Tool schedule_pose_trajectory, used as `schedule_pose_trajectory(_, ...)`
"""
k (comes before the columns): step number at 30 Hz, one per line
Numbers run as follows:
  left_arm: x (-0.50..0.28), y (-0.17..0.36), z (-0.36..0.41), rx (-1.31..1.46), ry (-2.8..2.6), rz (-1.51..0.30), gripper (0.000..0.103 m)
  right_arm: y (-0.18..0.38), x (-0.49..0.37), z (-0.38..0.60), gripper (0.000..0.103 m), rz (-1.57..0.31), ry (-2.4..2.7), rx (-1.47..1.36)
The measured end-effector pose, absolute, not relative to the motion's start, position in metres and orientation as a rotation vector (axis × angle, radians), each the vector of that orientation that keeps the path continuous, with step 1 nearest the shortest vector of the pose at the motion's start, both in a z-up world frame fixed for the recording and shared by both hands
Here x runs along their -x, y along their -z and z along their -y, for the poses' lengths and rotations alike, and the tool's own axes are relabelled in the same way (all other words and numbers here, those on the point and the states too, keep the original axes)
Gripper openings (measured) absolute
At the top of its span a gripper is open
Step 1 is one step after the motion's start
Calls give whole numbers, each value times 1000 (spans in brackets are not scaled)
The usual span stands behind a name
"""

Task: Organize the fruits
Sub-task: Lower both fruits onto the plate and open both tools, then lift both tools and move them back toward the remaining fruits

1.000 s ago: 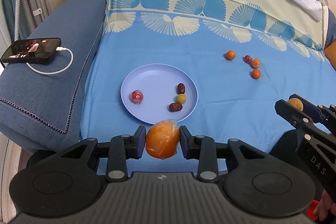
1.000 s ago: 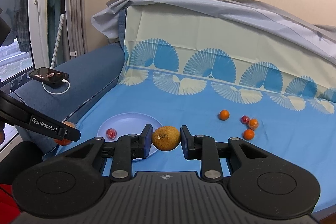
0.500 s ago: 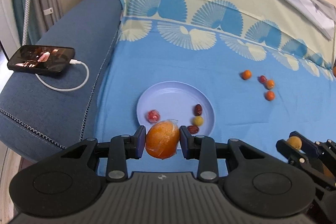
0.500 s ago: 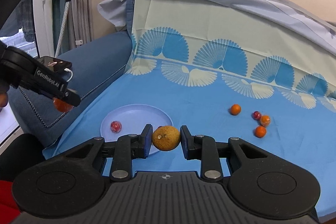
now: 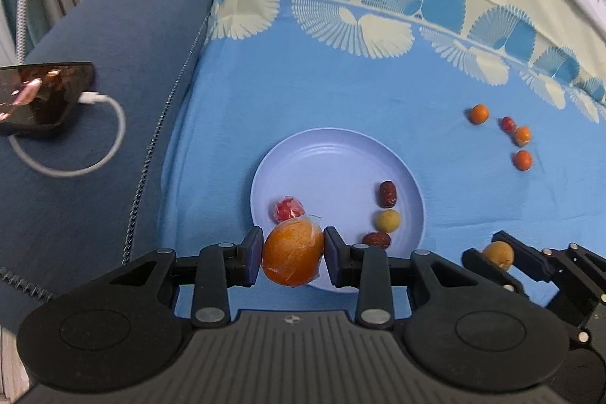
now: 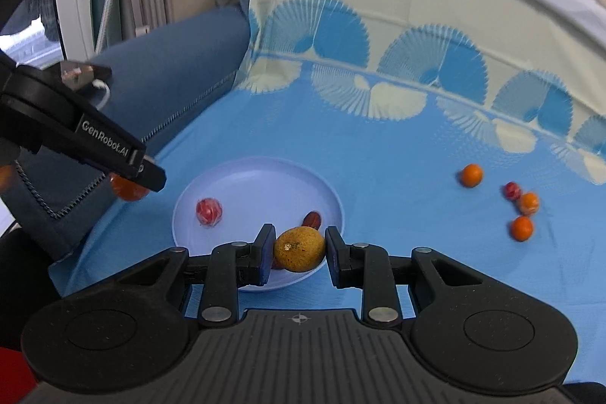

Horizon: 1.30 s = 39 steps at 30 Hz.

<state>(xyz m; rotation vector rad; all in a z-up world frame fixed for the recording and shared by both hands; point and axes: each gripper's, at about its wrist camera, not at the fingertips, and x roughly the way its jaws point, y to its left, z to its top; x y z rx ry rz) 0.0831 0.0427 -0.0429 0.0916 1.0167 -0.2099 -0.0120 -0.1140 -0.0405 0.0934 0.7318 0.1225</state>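
Note:
My left gripper is shut on a plastic-wrapped orange, held over the near rim of the pale purple plate. On the plate lie a red wrapped fruit, two dark red dates and a small yellow fruit. My right gripper is shut on a yellowish-brown round fruit, above the plate's near right edge. That right gripper also shows low at the right of the left wrist view.
Three small oranges and a red fruit lie loose on the blue sheet to the plate's right. A phone with a white cable rests on the blue sofa arm at left. The patterned sheet rises up the sofa back.
Both grippers have moved forward and down toward the plate, each keeping its fruit. The plate and loose fruits now look larger and closer.

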Motion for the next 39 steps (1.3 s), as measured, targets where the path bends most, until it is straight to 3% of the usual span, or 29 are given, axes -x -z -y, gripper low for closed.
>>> schedule_pose_trajectory(18, -170, 105, -10, -220, 229, -1080, 38, 103, -78, 99, 30, -844, -205, -47)
schedule_pose_trajectory(20, -176, 108, -8, -215, 235, -1075, 42, 107, -85, 99, 30, -848, -211, -36)
schedule_pose_trajectory(21, -177, 107, -8, -204, 237, -1063, 63, 108, -88, 99, 36, -850, -218, -32)
schedule_pose_trajectory(22, -178, 105, -8, -193, 237, -1043, 92, 107, -89, 99, 56, -853, -224, -26)
schedule_pose_trajectory(23, -176, 100, -8, -185, 225, -1012, 102, 104, -89, 99, 65, -847, -217, -21)
schedule_pose_trajectory(25, -172, 91, -7, -189, 213, -964, 103, 97, -86, 101, 88, -826, -187, -9)
schedule_pose_trajectory(27, -170, 86, -4, -223, 214, -1009, 103, 91, -79, 103, 98, -836, -169, 0)
schedule_pose_trajectory(39, -70, 36, -32, -165, 147, -1065, 103, 33, 13, 116, 102, -845, -149, -151)
